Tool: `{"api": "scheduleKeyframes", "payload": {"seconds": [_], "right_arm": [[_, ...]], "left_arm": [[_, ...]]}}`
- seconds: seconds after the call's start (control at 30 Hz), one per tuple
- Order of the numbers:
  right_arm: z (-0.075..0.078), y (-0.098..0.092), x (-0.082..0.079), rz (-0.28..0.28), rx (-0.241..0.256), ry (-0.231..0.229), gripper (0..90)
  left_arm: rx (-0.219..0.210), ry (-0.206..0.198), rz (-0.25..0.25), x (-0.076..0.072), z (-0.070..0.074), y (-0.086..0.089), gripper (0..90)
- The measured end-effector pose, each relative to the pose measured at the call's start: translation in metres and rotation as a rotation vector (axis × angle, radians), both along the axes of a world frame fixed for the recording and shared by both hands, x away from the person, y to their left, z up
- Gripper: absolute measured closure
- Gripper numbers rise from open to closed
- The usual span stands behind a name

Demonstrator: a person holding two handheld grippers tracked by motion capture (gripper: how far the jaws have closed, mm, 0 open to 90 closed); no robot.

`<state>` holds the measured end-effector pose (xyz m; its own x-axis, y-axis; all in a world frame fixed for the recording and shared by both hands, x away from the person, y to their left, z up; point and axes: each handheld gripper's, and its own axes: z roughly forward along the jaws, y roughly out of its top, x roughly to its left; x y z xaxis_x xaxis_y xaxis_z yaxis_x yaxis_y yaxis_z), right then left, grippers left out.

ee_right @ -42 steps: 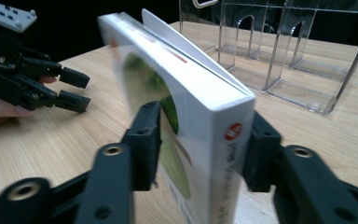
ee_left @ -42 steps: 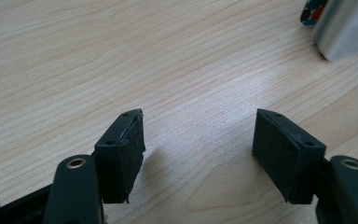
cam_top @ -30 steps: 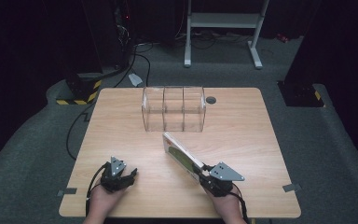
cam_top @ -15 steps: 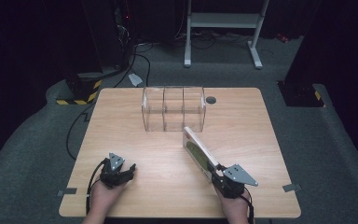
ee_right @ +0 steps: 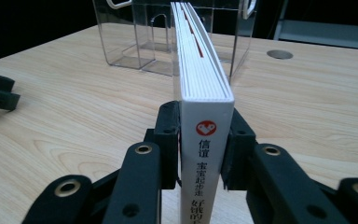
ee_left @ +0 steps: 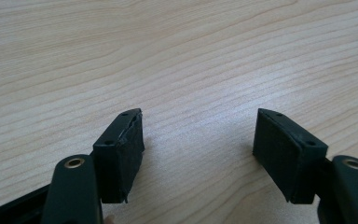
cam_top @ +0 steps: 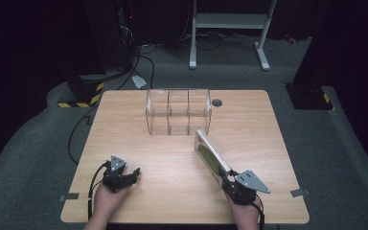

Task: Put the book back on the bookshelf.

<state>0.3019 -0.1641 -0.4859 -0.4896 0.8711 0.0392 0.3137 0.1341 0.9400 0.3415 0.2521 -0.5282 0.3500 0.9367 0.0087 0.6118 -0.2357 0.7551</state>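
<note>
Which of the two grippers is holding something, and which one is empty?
The right gripper is holding a white book by its spine end. The left gripper is open, with bare table between its fingers.

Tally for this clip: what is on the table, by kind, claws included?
Book, held in the right claw: 1
Clear three-compartment organiser: 1
Claws, right and left claw: 2
Total: 4
</note>
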Motion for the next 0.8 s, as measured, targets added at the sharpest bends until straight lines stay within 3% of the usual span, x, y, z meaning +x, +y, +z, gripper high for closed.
{"api": "scheduleKeyframes", "payload": {"seconds": [0.13, 0.2, 0.37, 0.6, 0.8], "right_arm": [[0.002, 0.002, 0.0, -0.008, -0.008, 0.006, 71.1], [0.004, 0.003, 0.002, -0.036, -0.013, 0.014, 67.9], [0.01, 0.002, 0.008, -0.033, -0.002, 0.036, 62.0], [0.009, 0.005, 0.011, -0.058, -0.002, 0.039, 66.6], [0.008, 0.006, 0.011, -0.03, -0.005, 0.027, 73.6]], "left_arm": [[0.0, 0.004, -0.002, -0.001, 0.0, -0.001, 33.1], [0.0, 0.004, -0.003, -0.001, 0.0, -0.001, 33.1], [-0.001, 0.001, -0.005, -0.002, 0.0, -0.001, 33.1], [-0.005, 0.001, -0.006, -0.003, 0.0, -0.001, 33.0], [-0.003, 0.0, -0.009, -0.003, 0.0, 0.0, 33.0]]}}
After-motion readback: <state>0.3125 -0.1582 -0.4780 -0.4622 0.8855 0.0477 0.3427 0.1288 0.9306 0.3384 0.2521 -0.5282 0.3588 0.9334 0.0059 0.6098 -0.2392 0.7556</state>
